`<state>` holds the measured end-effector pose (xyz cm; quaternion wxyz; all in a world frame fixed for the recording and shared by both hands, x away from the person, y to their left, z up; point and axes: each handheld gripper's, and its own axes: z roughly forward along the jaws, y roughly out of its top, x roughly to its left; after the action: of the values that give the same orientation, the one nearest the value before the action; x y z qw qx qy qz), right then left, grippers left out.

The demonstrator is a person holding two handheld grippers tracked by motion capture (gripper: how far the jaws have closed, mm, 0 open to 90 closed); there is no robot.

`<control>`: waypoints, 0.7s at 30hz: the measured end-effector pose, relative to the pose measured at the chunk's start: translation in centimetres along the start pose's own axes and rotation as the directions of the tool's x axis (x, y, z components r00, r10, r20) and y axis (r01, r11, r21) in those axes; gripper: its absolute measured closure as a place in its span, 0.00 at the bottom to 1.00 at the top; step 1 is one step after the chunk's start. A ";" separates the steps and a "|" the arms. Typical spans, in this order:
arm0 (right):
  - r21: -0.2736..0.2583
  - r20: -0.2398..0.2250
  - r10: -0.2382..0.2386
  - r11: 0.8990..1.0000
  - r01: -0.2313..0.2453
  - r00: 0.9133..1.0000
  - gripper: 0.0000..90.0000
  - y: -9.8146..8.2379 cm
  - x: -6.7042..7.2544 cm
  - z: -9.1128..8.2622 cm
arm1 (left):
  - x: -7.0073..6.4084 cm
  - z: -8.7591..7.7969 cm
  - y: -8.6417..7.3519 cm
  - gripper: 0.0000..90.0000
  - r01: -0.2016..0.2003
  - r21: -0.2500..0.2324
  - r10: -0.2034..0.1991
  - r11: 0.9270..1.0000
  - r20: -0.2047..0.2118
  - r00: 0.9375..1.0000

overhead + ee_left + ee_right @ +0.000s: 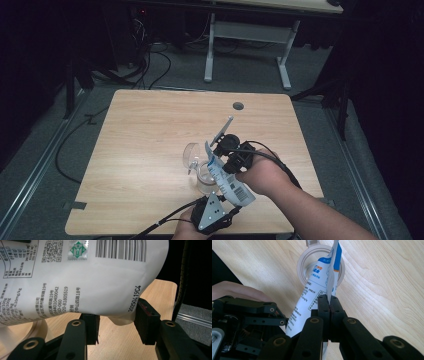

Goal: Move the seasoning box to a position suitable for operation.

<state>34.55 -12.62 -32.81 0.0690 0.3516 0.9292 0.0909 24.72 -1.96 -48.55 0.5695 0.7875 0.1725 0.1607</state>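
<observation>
The white printed plastic pouch with blue top (226, 179) is held tilted above the clear glass jar (203, 181) on the wooden table (150, 135). Right tongs (329, 305) clamp its edge; left tongs (116, 323) grip its lower end.

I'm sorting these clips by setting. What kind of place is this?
Probably a lab or recording room: a bare wooden table, loose cables on the floor, dark curtains around it, and a second desk frame behind.
</observation>
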 end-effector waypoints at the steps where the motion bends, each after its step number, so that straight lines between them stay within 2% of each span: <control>1: 0.002 -0.003 -0.001 1.000 0.001 1.000 1.00 0.0 0.0 0.0 | 0.0 0.0 0.0 0.65 0.004 0.000 -0.004 1.000 0.003 1.000; 21: 0.002 0.002 -0.005 1.000 0.005 1.000 1.00 0.1 0.0 0.0 | 0.0 0.0 0.1 0.65 0.011 -0.006 -0.011 1.000 0.005 1.000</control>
<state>34.66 -12.55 -32.83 0.0696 0.3495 0.9301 0.0896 24.70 -2.04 -48.46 0.5730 0.7853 0.1747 0.1561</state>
